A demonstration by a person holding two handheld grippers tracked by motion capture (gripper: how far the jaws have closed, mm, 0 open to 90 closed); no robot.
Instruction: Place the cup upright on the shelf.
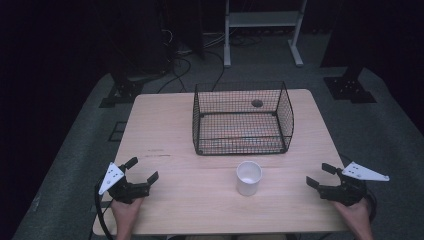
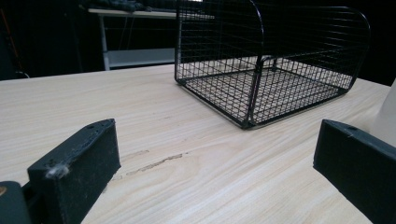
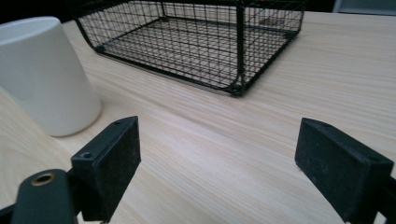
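At about 8 o'clock on the tabletop (image 1: pixel 165 125), seen from the high view, the left claw (image 1: pixel 145 171) is held in a hand (image 1: pixel 126 210) near the front-left corner. Its jaws stand wide apart with nothing between them, pointing toward 1 o'clock. A grey three-cornered plate rides on its top and a cable trails down from it over the tabletop's front edge. In the left gripper view bare wood grain lies between the two black jaws, with a faint scuffed mark on the wood just ahead of them.

At the centre, slightly toward 6 o'clock, a white cup (image 1: pixel 248 177) stands upright with its mouth open upward, well apart from both claws. In the right gripper view the cup stands at 10 o'clock from the jaws; in the left gripper view only its edge shows, at 3 o'clock.

Beyond the cup, toward 12 o'clock, a black wire basket (image 1: pixel 243 145) rests on the tabletop, near the cup but not touching it. Its mesh floor carries nothing.

At about 4 o'clock, at the tabletop's right edge, the right claw (image 1: pixel 321 175) is held in the other hand (image 1: pixel 356 217). Its jaws are likewise spread wide and grip nothing, pointing toward 10 o'clock.
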